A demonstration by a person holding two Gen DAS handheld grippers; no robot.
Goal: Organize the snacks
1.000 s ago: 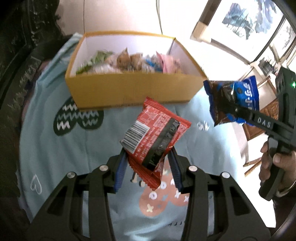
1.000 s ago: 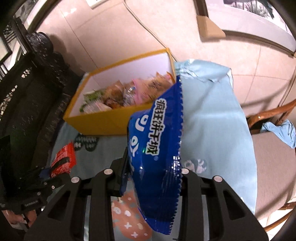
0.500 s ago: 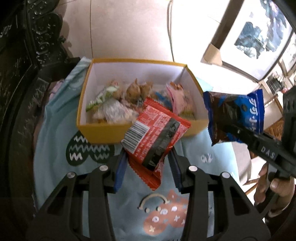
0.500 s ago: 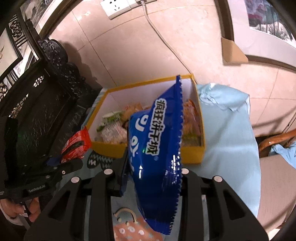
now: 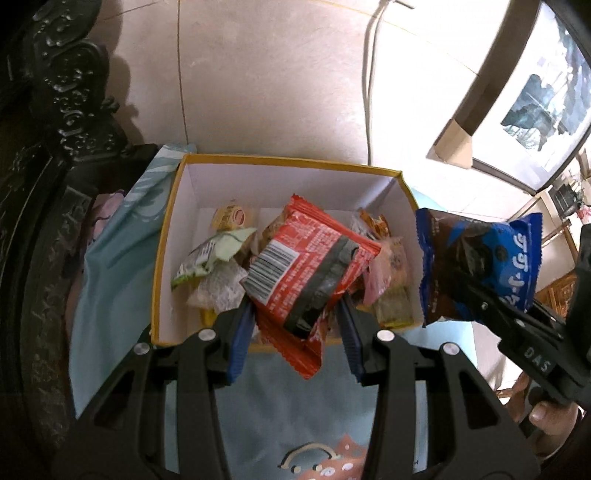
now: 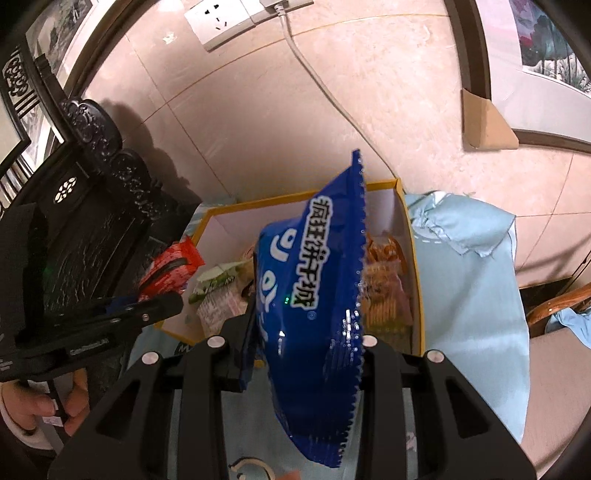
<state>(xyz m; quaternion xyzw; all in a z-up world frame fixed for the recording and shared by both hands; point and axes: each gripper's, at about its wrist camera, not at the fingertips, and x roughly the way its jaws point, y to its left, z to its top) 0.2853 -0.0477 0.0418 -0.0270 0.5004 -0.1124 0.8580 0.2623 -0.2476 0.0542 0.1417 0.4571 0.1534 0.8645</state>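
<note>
My left gripper point(image 5: 295, 325) is shut on a red snack packet point(image 5: 310, 266) with a barcode, held over the near wall of the yellow box point(image 5: 162, 236). The box is white inside and holds several wrapped snacks point(image 5: 218, 269). My right gripper point(image 6: 306, 332) is shut on a blue snack bag point(image 6: 314, 280), which hangs over the box's near edge point(image 6: 417, 280). In the left wrist view the blue bag point(image 5: 480, 266) hovers just right of the box. In the right wrist view the red packet point(image 6: 170, 269) sits at the box's left side, gripped by the other tool.
The box rests on a light blue patterned cloth point(image 5: 273, 413) covering the table. Dark carved furniture point(image 5: 44, 184) stands close on the left. A tiled wall with a socket point(image 6: 229, 22) and cable point(image 6: 325, 92) rises behind. A wooden chair point(image 6: 554, 302) is at the right.
Both grippers have advanced toward the box and risen a little with their packets. The box now sits nearer and lower in both views, with its inside showing.
</note>
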